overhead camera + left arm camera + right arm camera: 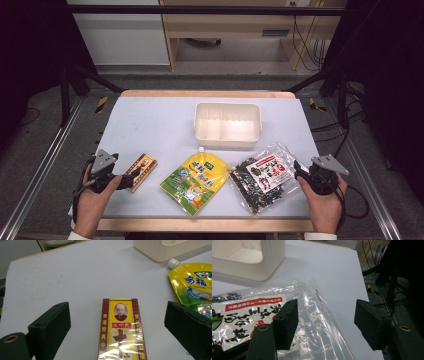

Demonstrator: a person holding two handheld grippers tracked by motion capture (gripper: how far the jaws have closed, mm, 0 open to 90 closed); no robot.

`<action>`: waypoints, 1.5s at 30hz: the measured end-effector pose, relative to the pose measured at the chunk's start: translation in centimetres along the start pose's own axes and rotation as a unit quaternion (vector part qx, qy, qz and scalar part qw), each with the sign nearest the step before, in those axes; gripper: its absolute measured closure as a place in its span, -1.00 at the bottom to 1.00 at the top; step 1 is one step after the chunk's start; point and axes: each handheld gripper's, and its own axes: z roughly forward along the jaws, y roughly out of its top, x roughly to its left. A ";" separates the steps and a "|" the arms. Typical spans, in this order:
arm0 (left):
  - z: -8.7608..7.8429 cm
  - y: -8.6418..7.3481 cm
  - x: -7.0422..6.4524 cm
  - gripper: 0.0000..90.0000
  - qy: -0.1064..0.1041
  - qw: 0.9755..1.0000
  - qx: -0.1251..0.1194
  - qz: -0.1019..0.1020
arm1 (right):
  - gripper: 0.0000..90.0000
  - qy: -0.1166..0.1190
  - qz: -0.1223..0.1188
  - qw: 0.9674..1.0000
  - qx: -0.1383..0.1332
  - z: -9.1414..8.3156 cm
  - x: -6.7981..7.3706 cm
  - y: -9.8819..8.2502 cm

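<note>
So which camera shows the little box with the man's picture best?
The left gripper view: the box lies close up between the open jaws, its portrait and writing clear. The high view shows the box small, beside the left gripper.

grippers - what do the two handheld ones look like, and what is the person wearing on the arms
Both the left gripper and the right gripper are black, each topped by a grey three-cornered plate and trailing a black cable. Their jaws are blocky, with flat dark pads, and a brass-coloured ringed hole sits in each jaw base. White sleeve cuffs show at the wrists.
</note>
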 end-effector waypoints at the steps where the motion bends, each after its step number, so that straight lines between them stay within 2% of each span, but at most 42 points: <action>1: 0.0 0.0 0.0 -0.85 0.000 1.000 -0.001 0.000 | -0.05 0.001 0.001 1.000 0.000 -0.1 0.0 0.0; 6: 0.0 0.0 -0.2 -0.85 -0.002 1.000 0.001 0.004 | 0.18 0.003 0.005 1.000 -0.004 -0.4 -0.3 -0.2; 12: 0.1 0.1 -0.5 -0.85 -0.006 1.000 0.007 0.010 | 0.42 0.012 0.015 1.000 0.002 -0.6 -1.3 -0.7; 18: 0.2 0.1 -0.7 -0.83 -0.009 1.000 0.012 0.017 | 0.57 0.019 0.027 0.999 0.009 -0.5 -2.2 -1.2; 19: 0.3 0.1 -0.8 -0.83 -0.009 1.000 0.011 0.017 | 0.60 0.024 0.035 0.999 0.013 -0.4 -2.6 -1.4; 24: 0.4 0.1 -0.8 -0.82 -0.010 1.000 0.015 0.021 | 0.54 0.034 0.051 0.998 0.031 0.3 -3.7 -2.4; 29: 0.4 0.0 -0.9 -0.82 -0.011 0.999 0.018 0.024 | 0.33 0.047 0.086 0.994 0.041 0.7 -4.9 -3.4; 32: 0.4 0.0 -0.8 -0.81 -0.011 1.000 0.018 0.023 | 0.21 0.073 0.118 0.989 0.049 1.0 -5.4 -4.0; 34: 0.4 0.0 -0.8 -0.81 -0.011 1.000 0.018 0.022 | 0.15 0.083 0.127 0.987 0.055 1.3 -5.5 -4.3; 39: 0.3 0.0 -0.9 -0.81 -0.012 0.999 0.019 0.025 | 0.08 0.109 0.141 0.981 0.077 1.9 -5.5 -4.7; 44: 0.5 0.1 -1.2 -0.80 -0.015 0.999 0.021 0.030 | 0.12 0.116 0.141 0.979 0.085 2.1 -5.2 -4.8; 45: 0.6 0.1 -1.3 -0.80 -0.014 0.999 0.022 0.032 | 0.15 0.116 0.135 0.980 0.085 2.1 -5.2 -4.8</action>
